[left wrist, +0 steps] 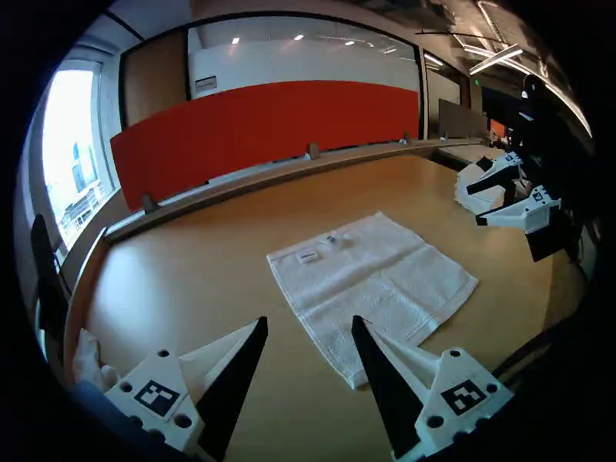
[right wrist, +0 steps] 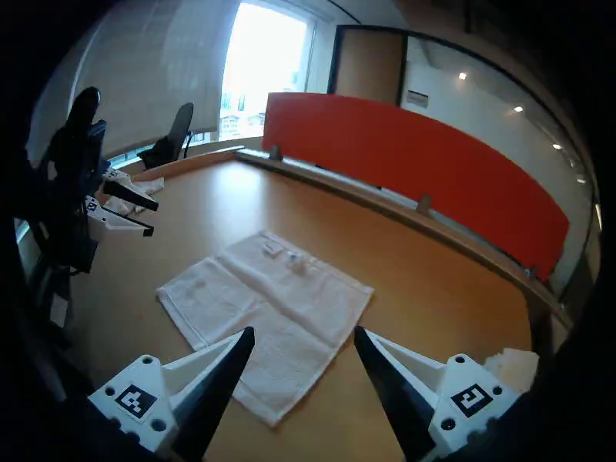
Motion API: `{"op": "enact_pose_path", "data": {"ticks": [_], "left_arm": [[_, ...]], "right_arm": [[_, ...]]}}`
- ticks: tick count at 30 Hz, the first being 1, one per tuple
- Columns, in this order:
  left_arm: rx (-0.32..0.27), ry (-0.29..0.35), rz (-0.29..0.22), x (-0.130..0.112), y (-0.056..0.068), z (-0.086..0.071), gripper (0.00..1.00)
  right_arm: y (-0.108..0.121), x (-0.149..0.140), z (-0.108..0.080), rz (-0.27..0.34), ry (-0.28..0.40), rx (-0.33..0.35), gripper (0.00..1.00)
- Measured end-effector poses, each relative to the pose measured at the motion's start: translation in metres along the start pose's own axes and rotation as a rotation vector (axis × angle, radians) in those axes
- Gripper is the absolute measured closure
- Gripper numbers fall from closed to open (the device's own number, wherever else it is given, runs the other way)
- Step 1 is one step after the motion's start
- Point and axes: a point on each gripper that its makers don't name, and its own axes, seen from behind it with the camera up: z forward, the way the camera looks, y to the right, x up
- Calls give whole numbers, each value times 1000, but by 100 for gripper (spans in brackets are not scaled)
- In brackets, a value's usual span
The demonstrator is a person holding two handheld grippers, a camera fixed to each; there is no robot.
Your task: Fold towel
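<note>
Towel [left wrist: 369,277]: spread on table [left wrist: 192,269], tags showing.
Left gripper [left wrist: 308,319]: jaws apart, empty.
Right gripper [right wrist: 304,331]: jaws apart, empty.

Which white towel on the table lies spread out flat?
The towel in the middle of the table: it lies flat, while the white cloth at the table's edge is bunched in a heap.
</note>
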Motion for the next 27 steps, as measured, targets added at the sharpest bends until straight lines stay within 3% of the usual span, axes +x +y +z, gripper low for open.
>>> {"op": "enact_pose_path", "data": {"ticks": [14, 27], "left_arm": [[-82, -137, 48, -57, 26, 31, 20], [-136, -263, 64, -95, 40, 38, 20]], "right_arm": [[-19, -66, 18, 2, -127, 47, 0], [-36, -107, 24, -2, -213, 95, 0]]}}
